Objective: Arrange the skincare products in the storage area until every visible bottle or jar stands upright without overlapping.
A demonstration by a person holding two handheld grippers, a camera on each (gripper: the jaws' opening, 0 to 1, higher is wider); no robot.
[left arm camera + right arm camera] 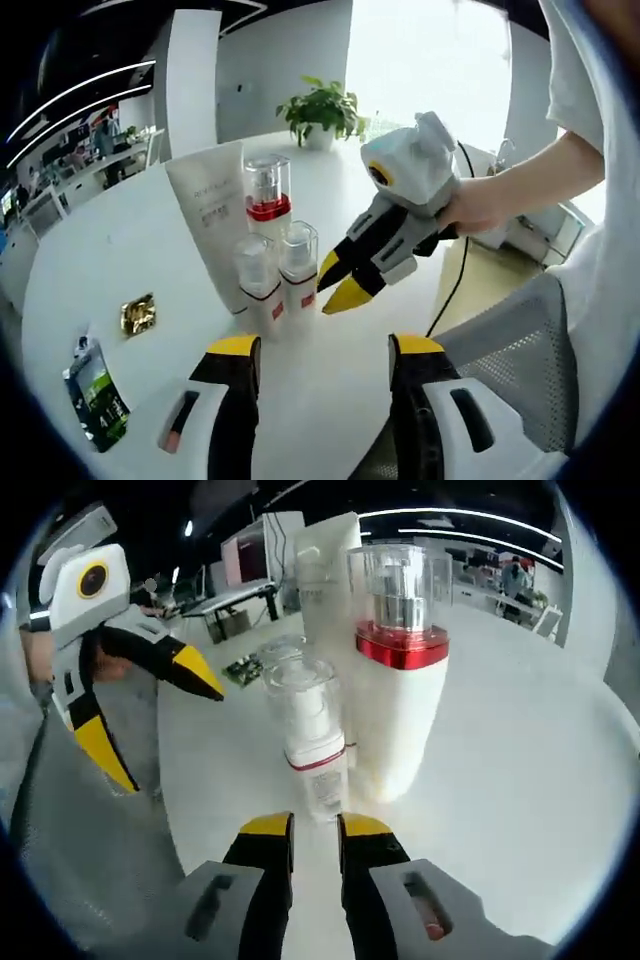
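Left gripper view shows bottles upright, clustered on the counter, left claw spread and empty, right claw nearly pressed together beside them; approach slowly to avoid toppling any.

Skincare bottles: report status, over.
Left tongs open, empty. Right tongs nearly closed, empty, just short of the small bottle. Red-collared bottle, tube, both small bottles upright, clustered. Nothing blocking.
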